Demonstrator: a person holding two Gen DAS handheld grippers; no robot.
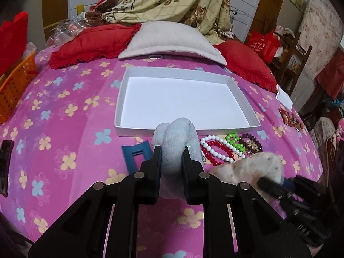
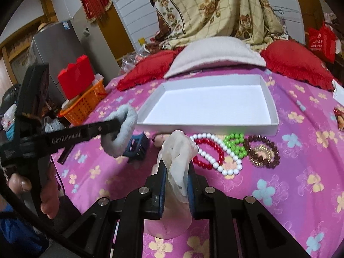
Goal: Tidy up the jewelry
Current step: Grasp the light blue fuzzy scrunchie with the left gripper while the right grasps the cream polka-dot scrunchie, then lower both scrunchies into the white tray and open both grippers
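Observation:
My left gripper (image 1: 171, 150) is shut on a fluffy pale-blue scrunchie (image 1: 175, 142), held above the bedspread just in front of the white shallow box (image 1: 244, 102); it also shows in the right wrist view (image 2: 121, 133). My right gripper (image 2: 176, 167) is shut on a sheer cream scrunchie (image 2: 178, 152), also in the left wrist view (image 1: 253, 167). On the spread near the box's front edge (image 2: 206, 126) lie a red bead bracelet (image 2: 209, 153), a white bead bracelet (image 2: 228, 157), a green one (image 2: 235, 144), a brown-and-gold one (image 2: 262, 151) and a blue hair claw (image 2: 137, 146).
Red pillows (image 1: 92, 43) and a grey pillow (image 1: 172, 40) lie behind the box. An orange basket (image 2: 86, 105) stands off the bed's left edge. A dark hair clip (image 1: 5, 165) lies far left. A patterned item (image 1: 289, 117) lies at the right edge.

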